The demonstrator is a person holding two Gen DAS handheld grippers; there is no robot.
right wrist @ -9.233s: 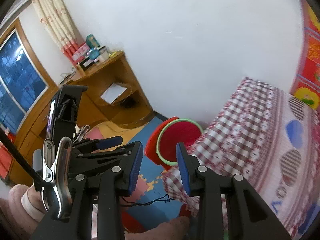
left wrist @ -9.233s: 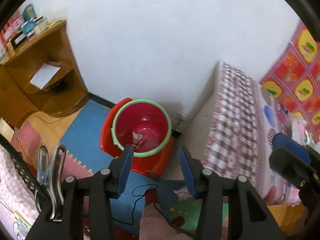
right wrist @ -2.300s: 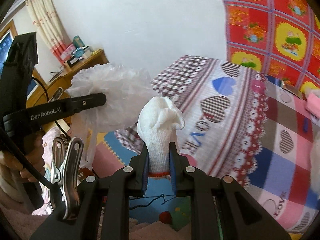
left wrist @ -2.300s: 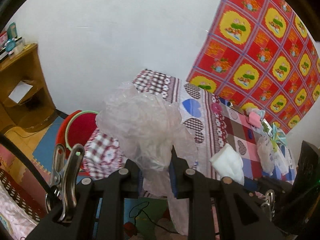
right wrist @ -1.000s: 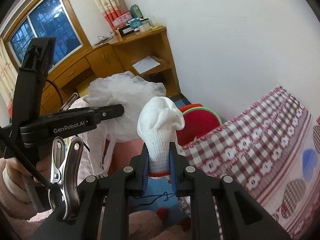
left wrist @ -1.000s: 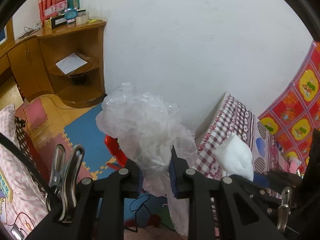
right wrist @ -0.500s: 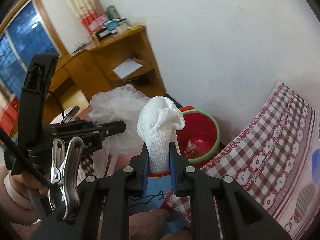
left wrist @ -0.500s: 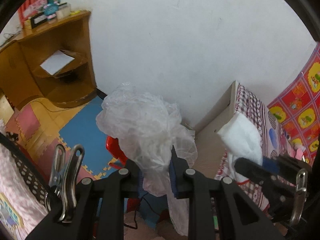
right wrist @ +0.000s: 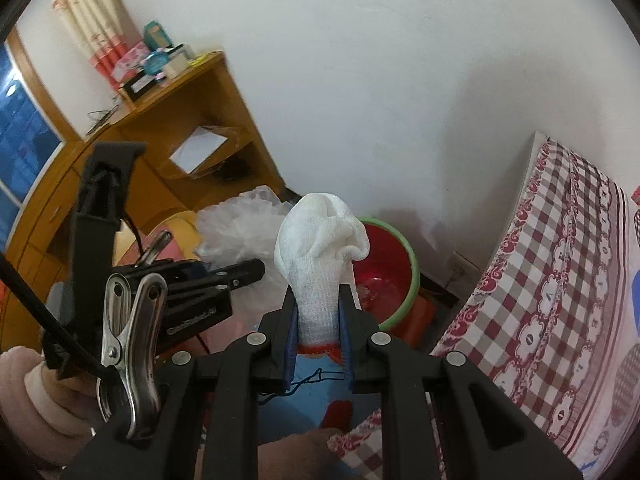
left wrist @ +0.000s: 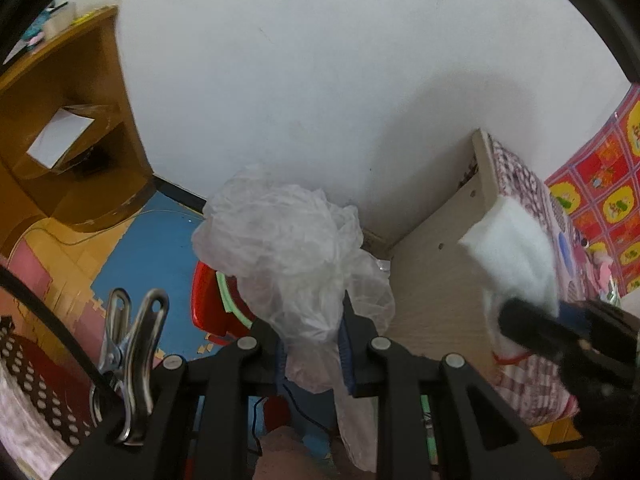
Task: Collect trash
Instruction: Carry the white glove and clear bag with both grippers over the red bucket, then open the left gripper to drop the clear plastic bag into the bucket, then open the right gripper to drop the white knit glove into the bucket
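From the left wrist, the left gripper [left wrist: 312,348] is pinched on a crumpled clear plastic bag [left wrist: 288,256], which billows up above the fingers and hangs a tail below them. Behind the bag, a slice of the red bin [left wrist: 208,304] with its green rim shows on the blue floor mat [left wrist: 160,248]. To the right, the right gripper [left wrist: 532,320] reaches in, blurred, with a white glove [left wrist: 516,248] standing out of it. A wooden shelf [left wrist: 68,128] stands at left against the white wall [left wrist: 320,80], and the bed [left wrist: 524,208] end is at right.

From the right wrist, the right gripper [right wrist: 319,332] is clamped on the cuff end of the glove [right wrist: 320,248], whose bunched top rises upright above the fingers. Just behind the glove, the bin [right wrist: 388,272] sits on the floor by the wall [right wrist: 360,60]; something pale lies at its bottom, too small to identify. To the left, the left gripper [right wrist: 240,272] holds the bag [right wrist: 240,228] beside the bin, seemingly near its rim. The shelf [right wrist: 168,128] carries a clock and boxes on top. The bed [right wrist: 560,280], in a checked cover, fills the right side.
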